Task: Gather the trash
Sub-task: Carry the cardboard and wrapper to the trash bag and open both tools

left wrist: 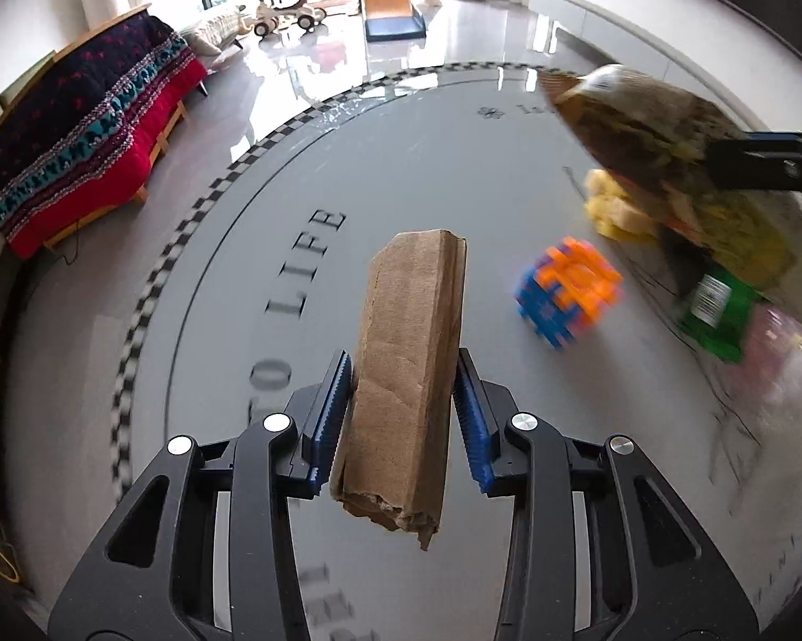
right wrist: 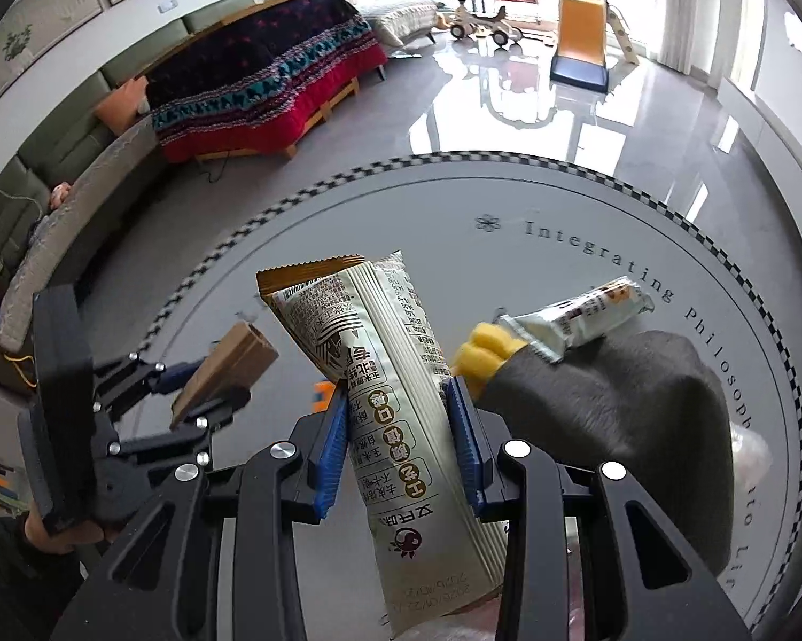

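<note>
Left gripper (left wrist: 403, 411): blue ribbed pads closed on a folded brown cardboard piece (left wrist: 406, 368), held clear above the table; its near end is torn and ragged.
Right gripper (right wrist: 401, 443): narrow, pads clamped on a cream snack wrapper (right wrist: 401, 406) with a gold crimped top; the wrapper's lower end runs past the frame edge.
Same wrapper, left view: blurred brown and yellow at upper right, with only a black finger of the right gripper showing; the rest is cut off.
Table (left wrist: 427, 123): round, grey, glossy, checkered border; printed lettering partly hidden by the grippers.
Block toy (left wrist: 569, 294): blue and orange, on the table near the cardboard, smeared by blur.
Yellow sponge (right wrist: 486, 355): half hidden behind the right gripper's pad.
Small silver wrapper (right wrist: 577, 320): lying on a dark grey cloth (right wrist: 625, 416).
Green packet (left wrist: 718, 310): right edge, blurred, label unreadable.
Person's hand (right wrist: 43, 531): lower left, mostly hidden behind the left gripper's body.
Background: sofa with a red and dark patterned throw (right wrist: 272, 75).
</note>
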### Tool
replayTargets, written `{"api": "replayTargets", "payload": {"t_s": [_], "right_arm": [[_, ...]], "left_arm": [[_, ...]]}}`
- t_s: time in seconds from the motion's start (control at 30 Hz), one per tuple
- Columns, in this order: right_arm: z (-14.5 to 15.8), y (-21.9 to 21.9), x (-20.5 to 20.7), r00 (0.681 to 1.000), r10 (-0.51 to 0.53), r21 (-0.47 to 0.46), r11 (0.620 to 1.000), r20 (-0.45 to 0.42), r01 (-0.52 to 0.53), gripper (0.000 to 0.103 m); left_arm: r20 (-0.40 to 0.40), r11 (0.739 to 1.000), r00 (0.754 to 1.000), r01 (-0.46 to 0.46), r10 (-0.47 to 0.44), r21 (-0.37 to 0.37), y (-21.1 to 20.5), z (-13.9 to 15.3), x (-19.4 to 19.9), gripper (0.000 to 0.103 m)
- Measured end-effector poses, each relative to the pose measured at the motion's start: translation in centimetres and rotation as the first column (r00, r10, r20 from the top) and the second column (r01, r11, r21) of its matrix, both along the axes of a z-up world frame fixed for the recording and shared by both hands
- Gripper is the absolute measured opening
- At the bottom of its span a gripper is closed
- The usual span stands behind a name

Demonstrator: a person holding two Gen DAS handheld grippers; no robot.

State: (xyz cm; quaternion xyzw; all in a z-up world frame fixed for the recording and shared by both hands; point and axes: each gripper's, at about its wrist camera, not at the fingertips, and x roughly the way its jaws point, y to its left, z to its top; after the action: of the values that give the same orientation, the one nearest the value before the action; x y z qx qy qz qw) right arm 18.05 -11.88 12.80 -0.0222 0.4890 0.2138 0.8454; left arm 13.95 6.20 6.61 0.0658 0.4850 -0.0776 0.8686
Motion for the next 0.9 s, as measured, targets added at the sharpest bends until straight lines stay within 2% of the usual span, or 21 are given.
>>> {"api": "replayTargets", "payload": {"t_s": [0.17,0.33,0.6,0.73,0.9], "right_arm": [[1.8,1.8,-4.0,0.999,0.032,0.018,0.999,0.012,-0.033,0.038],[3.1,3.7,-8.1,0.998,0.062,0.036,0.997,0.016,-0.063,0.038],[3.5,8.5,-16.3,0.989,0.147,0.073,0.986,0.009,-0.147,0.038],[3.0,12.0,-21.0,0.976,0.215,0.088,0.973,0.010,-0.215,0.038],[2.4,17.1,-26.2,0.950,0.312,0.122,0.943,0.002,-0.310,0.038]], "left_arm": [[0.026,0.999,0.999,-0.018,0.019,-0.039,0.9,2.0,-4.7,0.039],[0.054,0.998,0.998,-0.043,0.044,-0.035,2.0,3.4,-10.0,0.039],[0.087,0.989,0.986,-0.143,0.146,-0.035,6.9,4.1,-19.7,0.039],[0.086,0.973,0.970,-0.224,0.228,-0.046,10.8,3.2,-24.7,0.039],[0.089,0.934,0.930,-0.356,0.358,-0.037,15.9,2.4,-31.4,0.039]]}}
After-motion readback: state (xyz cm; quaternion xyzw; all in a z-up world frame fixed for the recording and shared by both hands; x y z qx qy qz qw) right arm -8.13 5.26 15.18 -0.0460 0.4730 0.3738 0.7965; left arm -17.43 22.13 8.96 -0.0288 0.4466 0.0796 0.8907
